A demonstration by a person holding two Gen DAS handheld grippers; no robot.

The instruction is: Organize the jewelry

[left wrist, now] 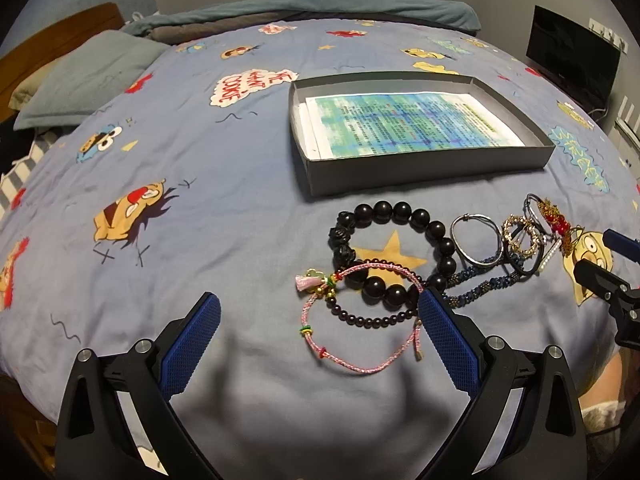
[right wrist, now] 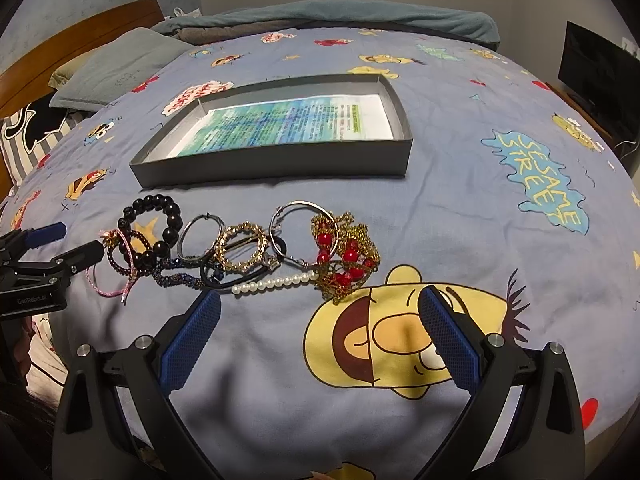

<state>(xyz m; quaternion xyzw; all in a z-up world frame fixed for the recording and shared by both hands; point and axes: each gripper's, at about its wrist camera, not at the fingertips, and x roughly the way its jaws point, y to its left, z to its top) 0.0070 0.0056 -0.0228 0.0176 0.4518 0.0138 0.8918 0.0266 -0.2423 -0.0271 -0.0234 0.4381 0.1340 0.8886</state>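
Observation:
A pile of jewelry lies on the bed in front of a shallow grey box (left wrist: 424,170) (right wrist: 276,166) lined with printed paper. In the left wrist view, a big black bead bracelet (left wrist: 400,212), a pink cord bracelet (left wrist: 352,364) and a small dark bead bracelet (left wrist: 372,322) lie just ahead of my left gripper (left wrist: 320,304), which is open and empty. In the right wrist view, a pearl strand (right wrist: 272,283), a gold-and-red necklace (right wrist: 348,256), a gold ring bracelet (right wrist: 244,248) and a silver bangle (right wrist: 296,232) lie ahead of my right gripper (right wrist: 320,300), open and empty.
The bed has a blue cartoon-print cover (left wrist: 180,160). Pillows (left wrist: 92,76) and a wooden headboard (right wrist: 76,36) are at the left. A dark TV (left wrist: 572,56) stands at the right. The right gripper shows at the right edge of the left wrist view (left wrist: 608,264).

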